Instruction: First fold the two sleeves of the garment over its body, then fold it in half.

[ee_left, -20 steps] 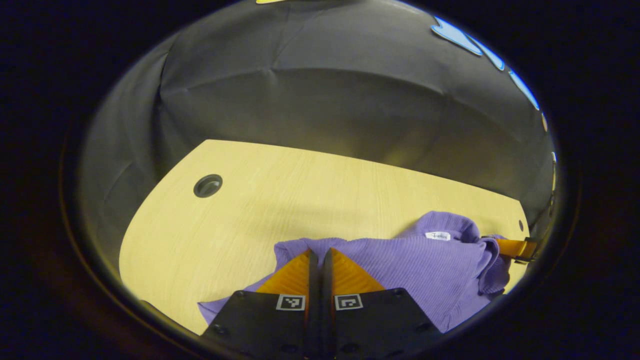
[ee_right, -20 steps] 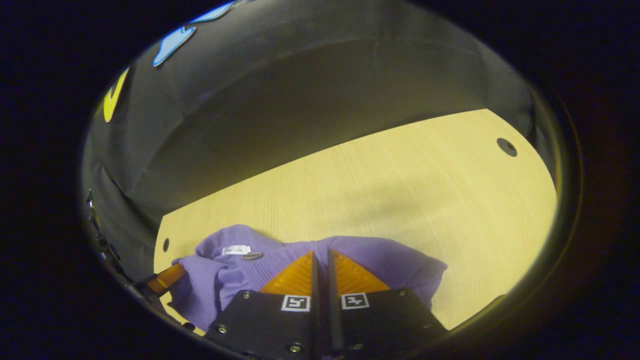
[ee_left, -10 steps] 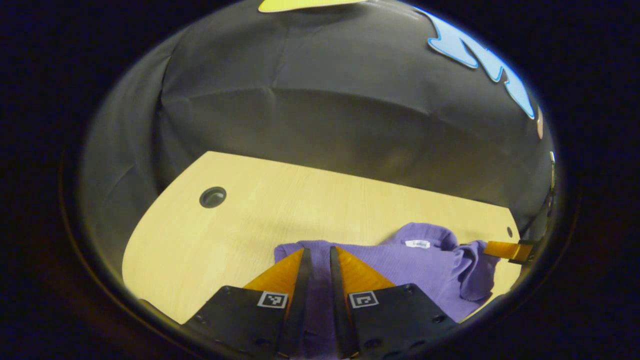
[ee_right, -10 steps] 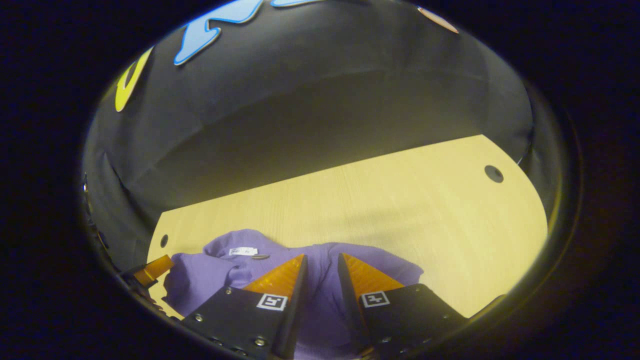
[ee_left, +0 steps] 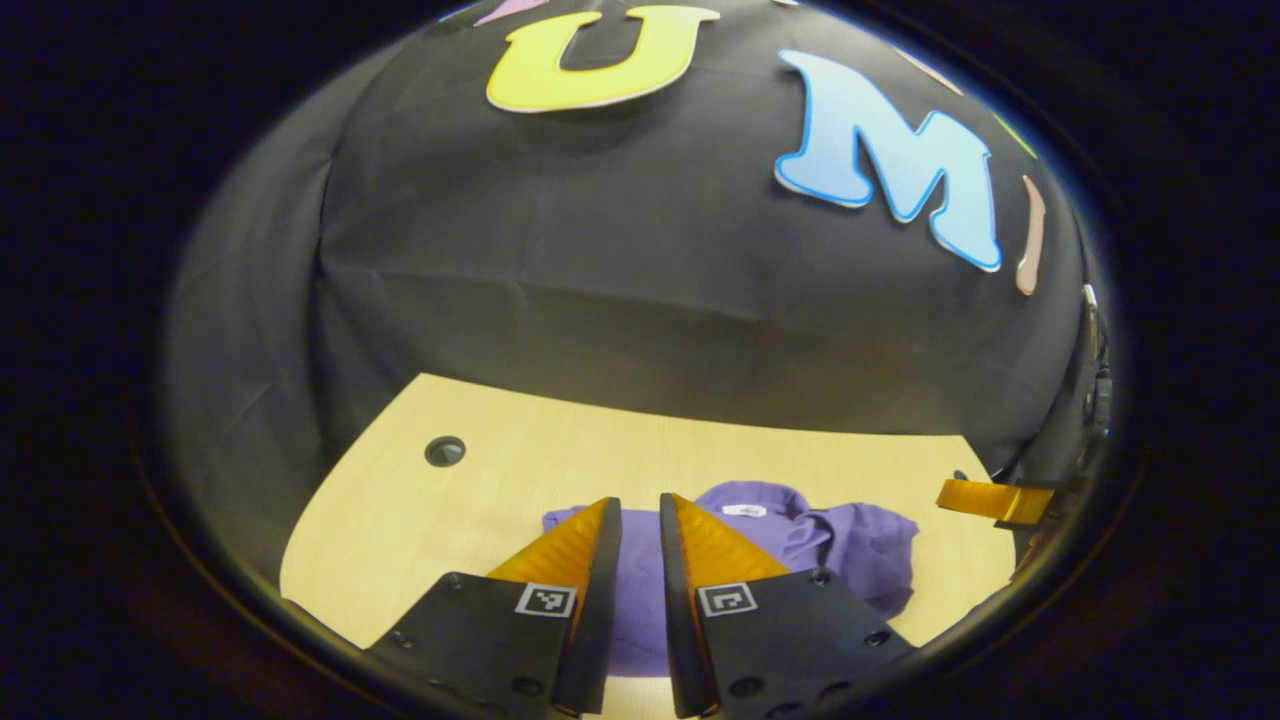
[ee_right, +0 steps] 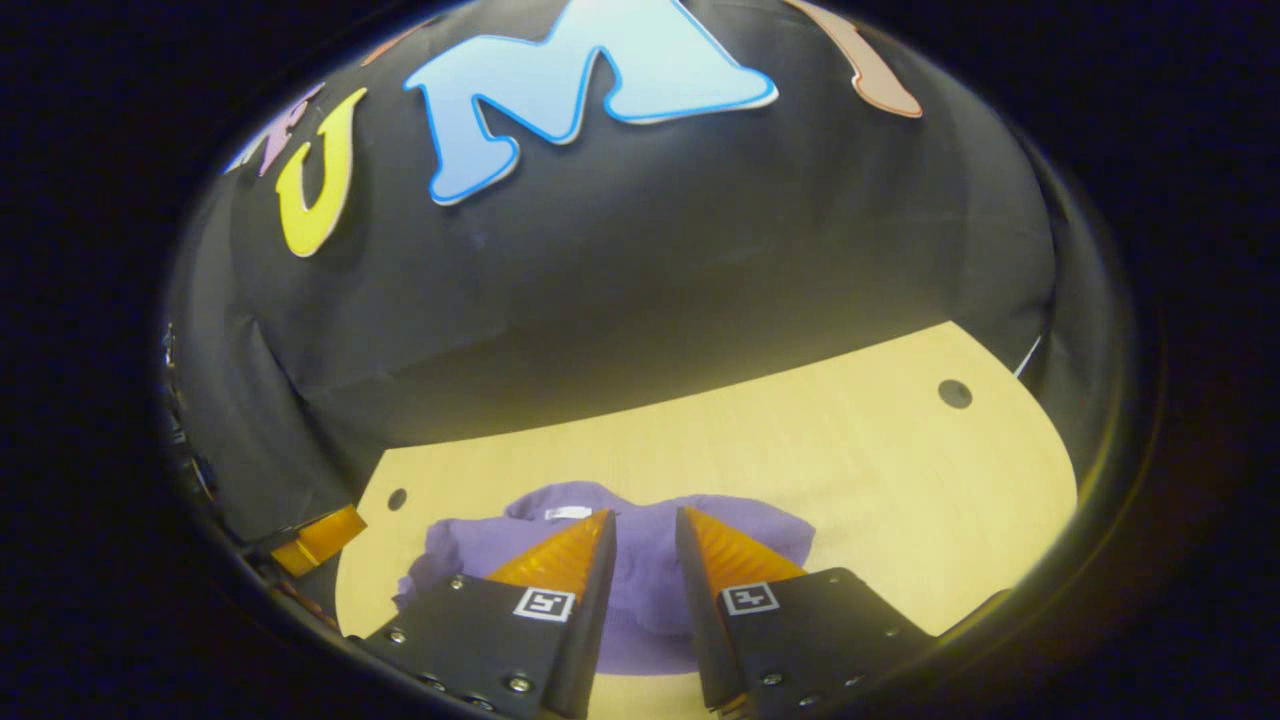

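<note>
A purple knit garment [ee_left: 850,545] lies bunched and folded on the pale wooden table [ee_left: 560,460], its white neck label facing up. In the left gripper view my left gripper [ee_left: 640,505] hangs open above the garment's left part, holding nothing. In the right gripper view the same garment [ee_right: 650,560] lies below my right gripper [ee_right: 645,518], which is also open and lifted off the cloth. The right gripper's fingertip [ee_left: 975,495] pokes in at the right edge of the left gripper view, and the left one's fingertip [ee_right: 320,535] at the left edge of the right gripper view.
The table has a round cable hole [ee_left: 445,450] at its far left and another hole [ee_right: 955,393] at its far right. Bare table [ee_right: 900,480] stretches to the right of the garment. The black booth wall rises right behind the table's far edge.
Both grippers opened and let go of the garment, then rose and drew back. The garment dropped flat onto the table and now looks smaller and farther away.
</note>
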Demonstrator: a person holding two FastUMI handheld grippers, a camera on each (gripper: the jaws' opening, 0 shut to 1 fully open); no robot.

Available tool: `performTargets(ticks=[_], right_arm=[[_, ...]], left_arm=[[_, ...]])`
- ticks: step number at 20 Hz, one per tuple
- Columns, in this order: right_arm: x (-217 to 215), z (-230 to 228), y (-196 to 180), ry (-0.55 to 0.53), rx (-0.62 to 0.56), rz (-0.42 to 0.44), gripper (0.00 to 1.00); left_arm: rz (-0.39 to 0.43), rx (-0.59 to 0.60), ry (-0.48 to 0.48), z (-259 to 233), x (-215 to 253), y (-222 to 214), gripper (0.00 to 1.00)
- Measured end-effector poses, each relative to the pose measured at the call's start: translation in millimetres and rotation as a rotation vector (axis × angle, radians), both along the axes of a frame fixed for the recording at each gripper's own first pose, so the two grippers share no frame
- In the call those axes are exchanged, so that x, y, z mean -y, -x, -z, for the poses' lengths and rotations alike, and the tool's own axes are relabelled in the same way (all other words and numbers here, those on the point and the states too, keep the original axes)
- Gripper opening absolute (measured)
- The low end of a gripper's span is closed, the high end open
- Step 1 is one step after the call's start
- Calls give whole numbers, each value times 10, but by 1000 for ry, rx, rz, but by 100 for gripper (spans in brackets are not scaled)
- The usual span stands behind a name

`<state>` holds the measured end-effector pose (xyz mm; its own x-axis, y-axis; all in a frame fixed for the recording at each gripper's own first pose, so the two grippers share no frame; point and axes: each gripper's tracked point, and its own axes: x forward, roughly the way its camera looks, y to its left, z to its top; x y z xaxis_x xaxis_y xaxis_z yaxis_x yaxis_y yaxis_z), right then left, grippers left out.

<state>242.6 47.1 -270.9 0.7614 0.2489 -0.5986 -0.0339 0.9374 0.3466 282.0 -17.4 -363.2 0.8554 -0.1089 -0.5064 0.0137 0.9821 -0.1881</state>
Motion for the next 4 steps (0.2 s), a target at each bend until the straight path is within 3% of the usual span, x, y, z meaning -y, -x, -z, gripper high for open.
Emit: performTargets(ticks=[3, 4], right_arm=[[27, -335, 276, 6, 46, -8, 39], [32, -444, 370, 6, 58, -12, 34]], left_arm=[[31, 59, -18, -459, 70, 310, 31], [40, 77, -21, -605, 101, 418, 29]])
